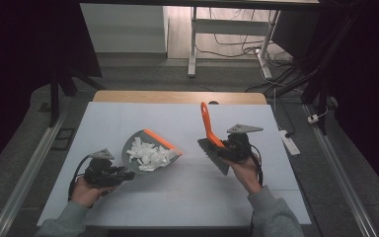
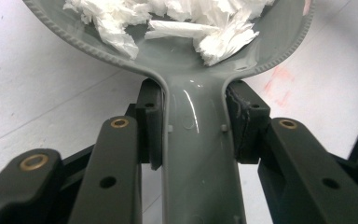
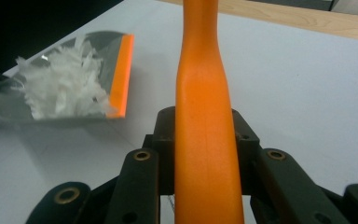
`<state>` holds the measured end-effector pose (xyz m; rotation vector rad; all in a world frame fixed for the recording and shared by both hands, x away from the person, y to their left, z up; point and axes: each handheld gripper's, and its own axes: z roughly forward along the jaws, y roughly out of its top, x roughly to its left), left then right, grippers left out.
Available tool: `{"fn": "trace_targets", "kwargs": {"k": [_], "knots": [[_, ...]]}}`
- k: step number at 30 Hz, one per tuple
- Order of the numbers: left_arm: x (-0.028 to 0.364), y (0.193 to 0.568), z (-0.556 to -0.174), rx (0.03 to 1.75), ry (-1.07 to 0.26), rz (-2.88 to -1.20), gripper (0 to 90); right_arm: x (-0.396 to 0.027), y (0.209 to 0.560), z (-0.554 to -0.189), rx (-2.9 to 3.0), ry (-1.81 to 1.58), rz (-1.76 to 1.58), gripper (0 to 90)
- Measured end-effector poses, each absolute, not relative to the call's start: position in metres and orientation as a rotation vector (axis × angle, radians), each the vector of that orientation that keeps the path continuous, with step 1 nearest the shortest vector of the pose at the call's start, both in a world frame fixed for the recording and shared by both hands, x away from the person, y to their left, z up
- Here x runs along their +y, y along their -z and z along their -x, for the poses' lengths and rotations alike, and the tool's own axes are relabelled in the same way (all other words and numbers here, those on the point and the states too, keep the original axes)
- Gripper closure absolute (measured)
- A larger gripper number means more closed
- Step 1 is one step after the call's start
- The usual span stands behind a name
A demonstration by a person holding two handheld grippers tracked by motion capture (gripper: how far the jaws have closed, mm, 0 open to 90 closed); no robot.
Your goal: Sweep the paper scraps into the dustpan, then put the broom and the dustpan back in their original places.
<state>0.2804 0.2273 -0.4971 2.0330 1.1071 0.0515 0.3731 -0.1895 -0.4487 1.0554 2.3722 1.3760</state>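
Note:
A grey dustpan (image 1: 135, 143) with an orange lip lies on the white table top, heaped with white paper scraps (image 1: 149, 154). My left gripper (image 1: 124, 174) is shut on the dustpan handle (image 2: 198, 154), its pads pressing both sides, and the paper scraps (image 2: 177, 21) fill the pan just ahead. To the right, my right gripper (image 1: 223, 146) is shut on the orange handle (image 3: 207, 116) of a hand brush (image 1: 210, 129). The brush is held above the table, handle pointing up and away, grey bristles (image 1: 215, 155) toward me. The dustpan (image 3: 107, 44) lies to its left.
The white sheet (image 1: 177, 195) covers the table, with a wooden edge (image 1: 177, 97) at the far side. A white power strip (image 1: 289, 142) lies off the table's right edge. Desk legs and cables stand on the floor beyond.

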Motion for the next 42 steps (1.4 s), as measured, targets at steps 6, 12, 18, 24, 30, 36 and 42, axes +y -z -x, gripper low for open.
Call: {"fn": "trace_targets", "kwargs": {"k": [6,12,18,24,30,36,42], "knots": [[0.228,0.495,-0.28,1.147,-0.089,-2.0,61.2,-0.198,0.45,-0.367,2.407,-1.386,-1.024,70.4],[0.23,0.494,-0.281,1.183,-0.12,-1.969,61.2,-0.207,0.45,-0.364,2.425,-1.398,-1.028,70.4],[0.234,0.497,-0.281,1.268,-0.159,-1.926,61.2,-0.215,0.453,-0.362,2.441,-1.402,-1.04,70.4],[0.231,0.502,-0.277,1.37,-0.224,-1.881,61.2,-0.221,0.455,-0.361,2.45,-1.403,-1.049,70.4],[0.226,0.507,-0.278,1.459,-0.271,-1.847,61.2,-0.226,0.455,-0.355,2.464,-1.394,-1.039,70.3],[0.225,0.511,-0.281,1.517,-0.298,-1.822,61.2,-0.235,0.457,-0.353,2.47,-1.384,-1.051,70.3],[0.228,0.518,-0.286,1.59,-0.291,-1.8,61.2,-0.241,0.463,-0.352,2.487,-1.369,-1.091,70.3]]}}
